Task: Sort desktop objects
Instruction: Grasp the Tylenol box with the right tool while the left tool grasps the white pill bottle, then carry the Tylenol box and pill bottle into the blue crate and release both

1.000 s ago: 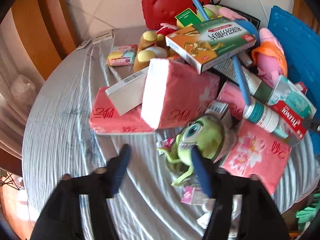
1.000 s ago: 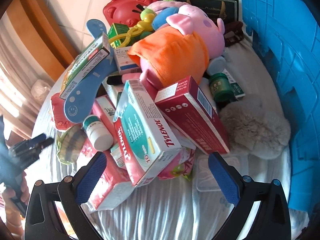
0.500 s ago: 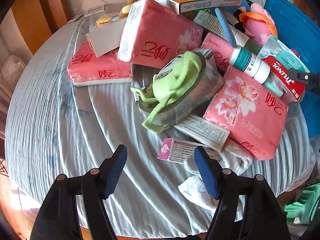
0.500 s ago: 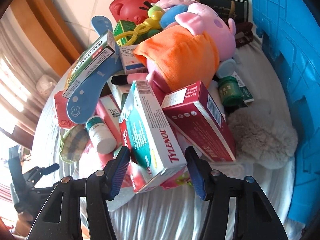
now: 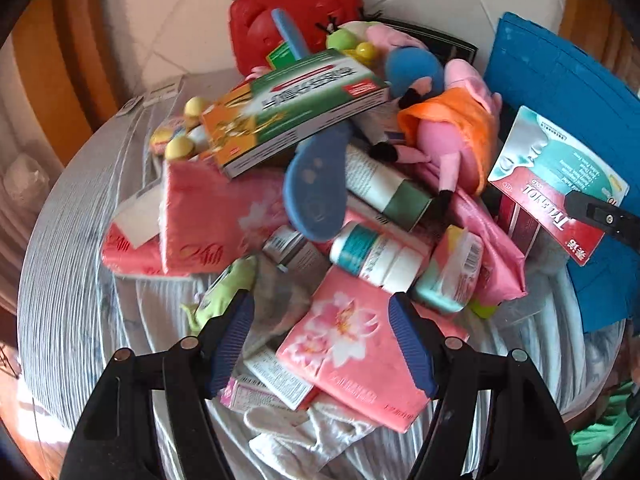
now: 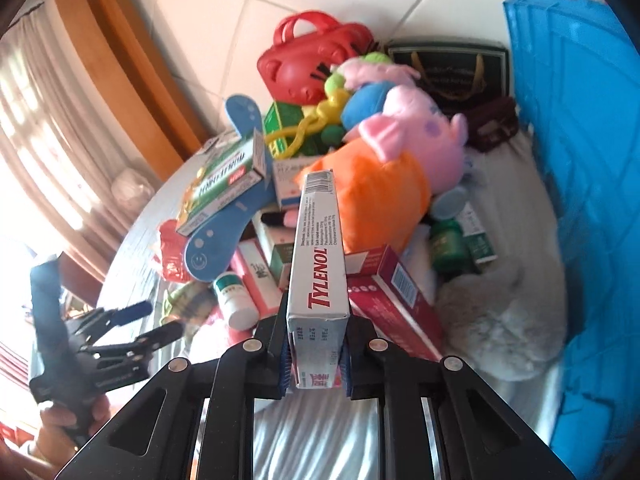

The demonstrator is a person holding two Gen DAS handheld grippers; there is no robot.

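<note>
A white, teal and red Tylenol box [image 6: 318, 264] is lifted off the heap, and my right gripper [image 6: 316, 356] is shut on its near end, jaws closing tight with the pads pressed on both sides. The left wrist view shows the same box [image 5: 556, 184] in the air at the right, in front of the blue crate. My left gripper [image 5: 320, 320] is open and holds nothing. It hangs over a pink flowered tissue pack [image 5: 352, 344], beside a green plush toy [image 5: 224, 296]. The left gripper [image 6: 156, 320] also shows low on the left in the right wrist view.
A round table with a grey striped cloth [image 5: 72, 264] carries a heap: a red toy case [image 5: 296, 20], a pink plush in orange [image 6: 384, 200], a green-orange box [image 5: 292, 108], a blue paddle [image 5: 316, 188], a white bottle [image 5: 376, 256]. A blue crate [image 6: 580, 200] stands at the right.
My right gripper has shut on the Tylenol box and raised it off the heap. The left gripper, still open, has moved over the pink tissue pack.
</note>
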